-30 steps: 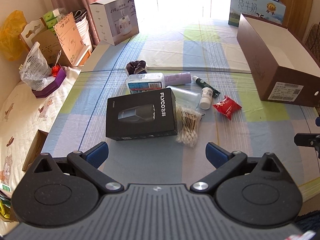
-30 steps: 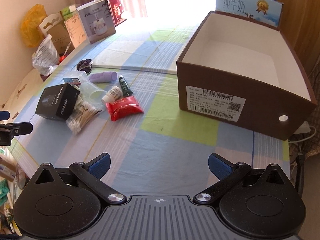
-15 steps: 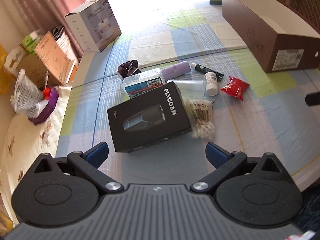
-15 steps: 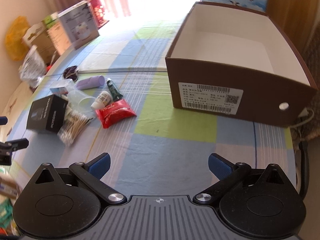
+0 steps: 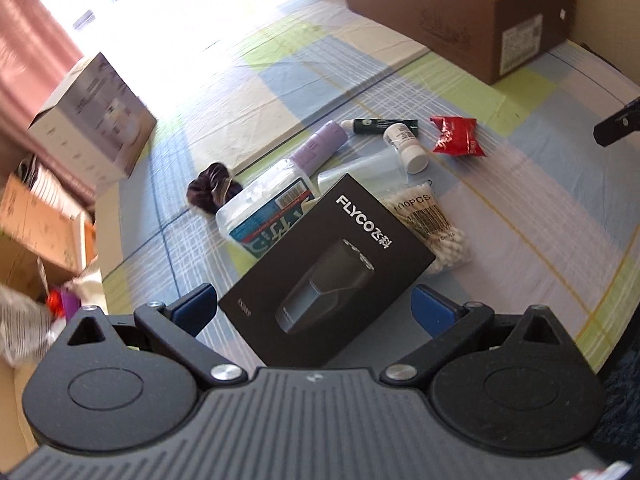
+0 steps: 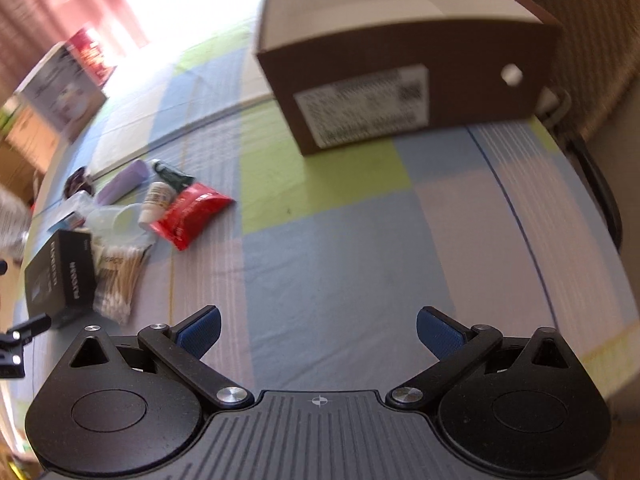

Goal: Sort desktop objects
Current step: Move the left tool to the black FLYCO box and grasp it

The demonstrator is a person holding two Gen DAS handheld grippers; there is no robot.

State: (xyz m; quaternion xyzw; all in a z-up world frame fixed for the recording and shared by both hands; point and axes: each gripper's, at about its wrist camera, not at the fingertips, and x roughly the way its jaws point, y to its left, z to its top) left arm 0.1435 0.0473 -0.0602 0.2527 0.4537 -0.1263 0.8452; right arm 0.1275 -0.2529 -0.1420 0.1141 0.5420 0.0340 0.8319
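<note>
My left gripper [image 5: 316,308] is open, with the near end of a black FLYCO box [image 5: 326,276] lying between its blue pads, not clamped. Beyond the box lie a bag of cotton swabs [image 5: 434,228], a clear plastic case [image 5: 266,208], a purple tube [image 5: 318,150], a dark scrunchie [image 5: 212,192], a green tube [image 5: 382,123], a small white bottle [image 5: 406,146] and a red packet [image 5: 456,136]. My right gripper [image 6: 318,330] is open and empty over bare tablecloth. The pile shows at its left, with the black box [image 6: 60,276] and red packet [image 6: 192,212].
An open brown cardboard box [image 6: 404,80] with a white inside stands at the far right of the table; it also shows in the left wrist view [image 5: 460,12]. A white appliance carton [image 5: 92,116] stands far left. The table edge [image 6: 600,360] runs near my right gripper.
My left gripper has moved forward and tilted, so the black box now lies between its fingers. My right gripper has tilted and swung; the brown box looks closer.
</note>
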